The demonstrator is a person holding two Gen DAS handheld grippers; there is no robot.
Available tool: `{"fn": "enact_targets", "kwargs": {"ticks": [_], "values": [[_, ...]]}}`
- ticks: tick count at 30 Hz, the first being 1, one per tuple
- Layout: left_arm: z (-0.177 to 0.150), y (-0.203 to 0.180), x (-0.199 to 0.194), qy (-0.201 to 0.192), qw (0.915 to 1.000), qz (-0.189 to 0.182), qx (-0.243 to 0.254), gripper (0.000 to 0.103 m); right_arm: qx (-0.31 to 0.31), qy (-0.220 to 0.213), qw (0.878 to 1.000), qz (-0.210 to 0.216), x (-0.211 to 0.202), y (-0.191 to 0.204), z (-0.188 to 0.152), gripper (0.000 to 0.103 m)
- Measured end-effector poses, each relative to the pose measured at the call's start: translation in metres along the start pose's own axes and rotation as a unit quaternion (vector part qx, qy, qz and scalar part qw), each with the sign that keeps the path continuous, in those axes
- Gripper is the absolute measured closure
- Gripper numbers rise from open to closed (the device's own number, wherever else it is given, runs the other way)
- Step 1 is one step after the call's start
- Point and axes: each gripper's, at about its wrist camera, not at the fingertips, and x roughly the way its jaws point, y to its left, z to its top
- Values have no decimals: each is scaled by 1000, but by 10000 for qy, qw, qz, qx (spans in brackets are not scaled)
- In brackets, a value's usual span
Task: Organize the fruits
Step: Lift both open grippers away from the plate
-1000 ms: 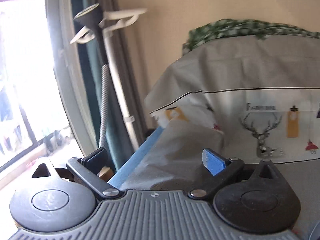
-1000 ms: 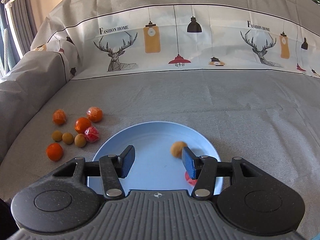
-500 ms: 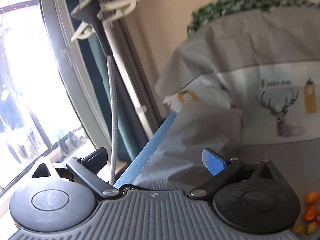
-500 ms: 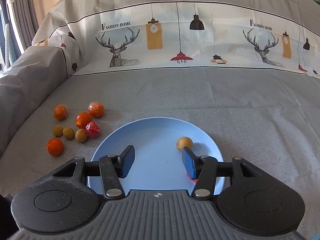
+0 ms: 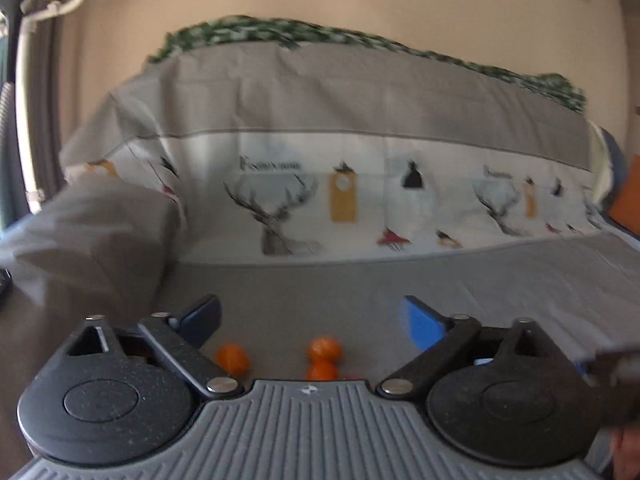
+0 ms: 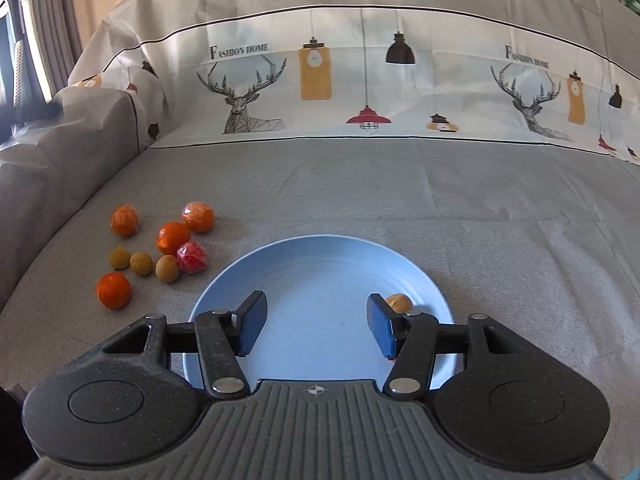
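While the right gripper [image 6: 314,326] hangs spread and empty over the blue plate [image 6: 320,264], one small tan fruit [image 6: 398,302] lies in that plate just behind its right finger, and something red peeks from under the same finger. Left of the plate, on the grey sofa cover [image 6: 400,200], sits the unsorted cluster: four orange mandarins [image 6: 173,237], three more tan fruits [image 6: 167,268] and a red wrapped one [image 6: 192,257], several touching. The left gripper [image 5: 312,324], also spread and holding nothing, points toward the sofa back with two mandarins [image 5: 324,349] low between its fingers; its view is blurred.

Risks, as I judge them: the round fruit may roll on the soft cover if nudged, a grasp in the tight cluster may scatter neighbours, and the loose fruit may roll off the shallow plate.
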Motion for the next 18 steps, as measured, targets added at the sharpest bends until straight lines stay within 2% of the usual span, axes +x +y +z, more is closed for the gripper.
{"fn": "enact_targets", "kwargs": {"ticks": [1, 2, 3, 4, 5, 7, 9, 10, 12, 15, 18], "values": [[-9, 0, -4, 150, 9998, 42, -107, 29, 10, -13, 10000, -12, -1, -1, 0, 42], [-6, 3, -5, 229, 9995, -10, -194, 40, 13, -28, 10000, -19, -1, -1, 0, 39], [-3, 9, -12, 16, 9994, -107, -326, 46, 7, -43, 10000, -25, -2, -1, 0, 36], [0, 14, -15, -125, 9987, -219, -440, 46, -1, -59, 10000, -36, -2, -1, 0, 35], [2, 17, -13, -58, 9983, -274, -506, 47, -1, -78, 10000, -40, -3, 0, 1, 34], [4, 24, -8, 175, 9974, -321, -625, 57, -2, -103, 9999, -65, -2, 2, 3, 34], [8, 33, -3, 379, 9959, -352, -744, 59, 31, -125, 9999, -102, -3, 5, 4, 34], [9, 37, -3, 492, 9958, -306, -702, 64, 57, -152, 9998, -87, -4, 6, 5, 34], [8, 45, -1, 592, 9968, -62, -534, 68, 63, -254, 9996, -64, -7, 11, 7, 35], [2, 65, 1, 814, 9910, 65, -1062, 75, 57, -451, 9990, -3, -11, 20, 10, 39], [0, 74, 9, 1026, 9862, 107, -1295, 76, 103, -660, 9978, 42, -15, 28, 12, 39]]}}
